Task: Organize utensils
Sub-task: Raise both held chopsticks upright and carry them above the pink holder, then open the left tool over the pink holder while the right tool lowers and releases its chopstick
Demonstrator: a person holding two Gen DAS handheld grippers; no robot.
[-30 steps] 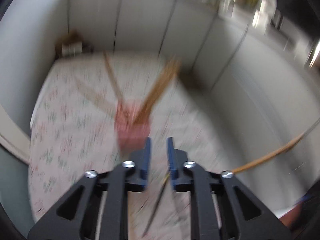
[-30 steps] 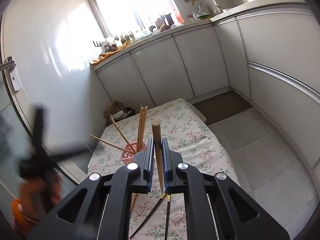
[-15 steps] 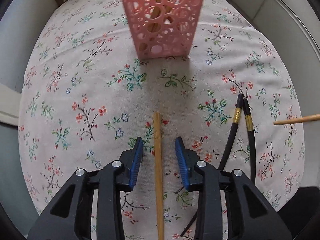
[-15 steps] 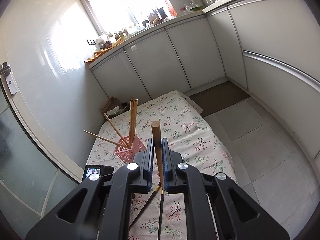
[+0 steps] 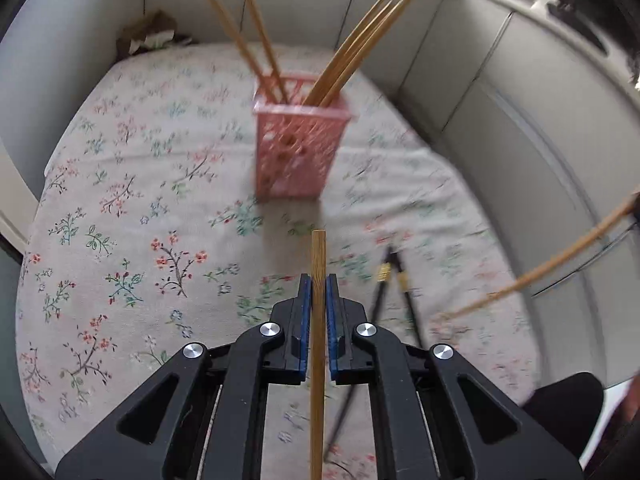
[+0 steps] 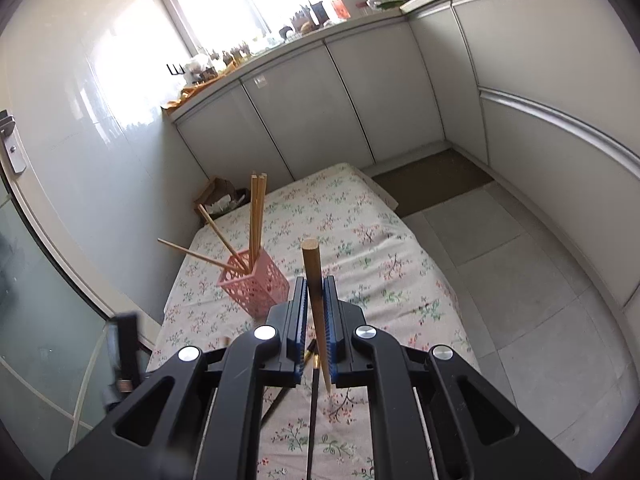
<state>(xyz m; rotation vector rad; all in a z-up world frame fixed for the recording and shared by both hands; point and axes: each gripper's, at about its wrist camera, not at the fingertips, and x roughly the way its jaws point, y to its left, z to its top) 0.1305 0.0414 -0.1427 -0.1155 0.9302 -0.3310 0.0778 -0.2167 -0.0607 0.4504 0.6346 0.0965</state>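
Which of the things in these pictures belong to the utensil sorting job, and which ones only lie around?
Part of the job:
- left claw, shut on a wooden chopstick
- right claw, shut on a thicker wooden stick
- pink perforated plastic holder with wooden chopsticks standing in it
- black chopsticks with gold bands lying on the floral cloth

Only lying about:
- crumpled brown paper
- countertop clutter

Pink holder (image 5: 298, 148); floral cloth (image 5: 132, 240); tan chopsticks (image 5: 352, 52); seemingly black-gold pair (image 5: 386, 280).

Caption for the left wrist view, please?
Left gripper clamps a wooden chopstick before the pink basket.
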